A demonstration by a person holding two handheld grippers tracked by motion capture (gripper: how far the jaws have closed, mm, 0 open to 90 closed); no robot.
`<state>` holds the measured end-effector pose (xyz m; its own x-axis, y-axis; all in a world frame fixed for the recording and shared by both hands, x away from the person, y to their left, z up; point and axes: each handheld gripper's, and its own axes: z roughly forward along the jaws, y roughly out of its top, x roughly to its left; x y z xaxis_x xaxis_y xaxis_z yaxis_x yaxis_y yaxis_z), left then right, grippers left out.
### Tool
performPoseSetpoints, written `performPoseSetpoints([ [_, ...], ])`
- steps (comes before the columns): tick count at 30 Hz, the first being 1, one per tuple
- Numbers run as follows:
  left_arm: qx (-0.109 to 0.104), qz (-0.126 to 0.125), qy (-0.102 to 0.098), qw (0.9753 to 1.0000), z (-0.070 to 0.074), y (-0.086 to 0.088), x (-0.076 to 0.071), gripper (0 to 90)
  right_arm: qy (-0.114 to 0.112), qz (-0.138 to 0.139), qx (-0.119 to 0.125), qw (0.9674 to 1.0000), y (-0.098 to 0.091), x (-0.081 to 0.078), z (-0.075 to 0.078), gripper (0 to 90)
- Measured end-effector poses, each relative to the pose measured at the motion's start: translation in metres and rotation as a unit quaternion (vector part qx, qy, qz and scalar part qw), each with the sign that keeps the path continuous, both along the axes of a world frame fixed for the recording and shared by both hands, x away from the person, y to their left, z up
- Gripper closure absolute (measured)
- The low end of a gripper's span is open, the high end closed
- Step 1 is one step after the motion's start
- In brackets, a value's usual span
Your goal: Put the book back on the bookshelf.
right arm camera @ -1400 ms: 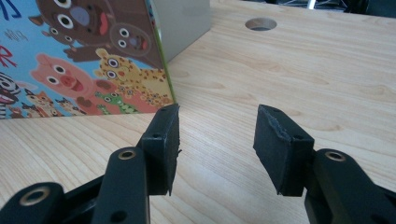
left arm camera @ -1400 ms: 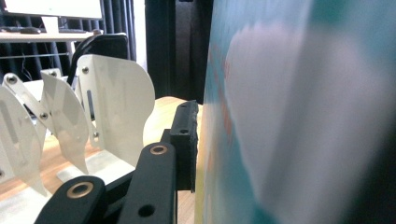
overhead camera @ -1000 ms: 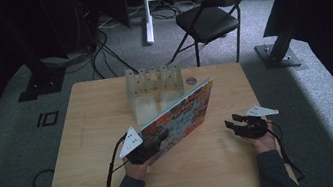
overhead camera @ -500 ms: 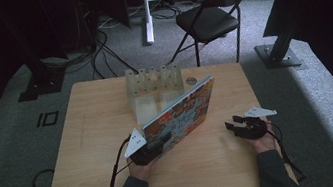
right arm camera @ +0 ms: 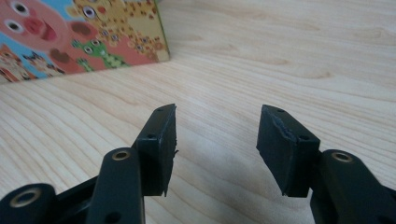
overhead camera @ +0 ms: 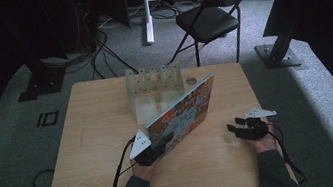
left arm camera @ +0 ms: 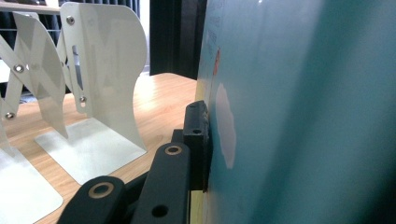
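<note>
Picture book (overhead camera: 185, 112) standing on edge, tilted, on wooden table (overhead camera: 90, 136), directly in front of white accordion rack (overhead camera: 153, 83). Left gripper (overhead camera: 155, 148) clamped on near lower corner of book; jaws just closed tighter, one pad (left arm camera: 198, 135) pressed flat against cover. Right gripper (overhead camera: 236, 129) resting low over table to right of book, well apart from it; jaws spread, just opened slightly wider, nothing between pads (right arm camera: 161, 140).
</note>
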<state>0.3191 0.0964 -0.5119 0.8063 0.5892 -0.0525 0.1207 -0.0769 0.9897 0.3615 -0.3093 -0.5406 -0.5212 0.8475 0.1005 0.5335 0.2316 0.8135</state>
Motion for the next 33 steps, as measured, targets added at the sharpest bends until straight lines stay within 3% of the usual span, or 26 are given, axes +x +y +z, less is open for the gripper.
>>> performPoseSetpoints([
  [12, 0.011, 0.011, -0.002, 0.9999, 0.004, -0.003, -0.008, 79.0, 0.009, -0.006, -0.04, 0.9992, 0.005, 0.002, -0.006, 42.1],
  [18, 0.023, 0.013, -0.011, 0.9996, 0.008, -0.001, -0.012, 80.5, 0.013, -0.002, -0.042, 0.999, 0.006, 0.003, -0.008, 42.0],
  [33, 0.028, 0.016, -0.008, 0.9994, 0.013, 0.008, -0.015, 81.0, 0.022, -0.011, -0.053, 0.9983, 0.006, 0.005, -0.009, 35.1],
])
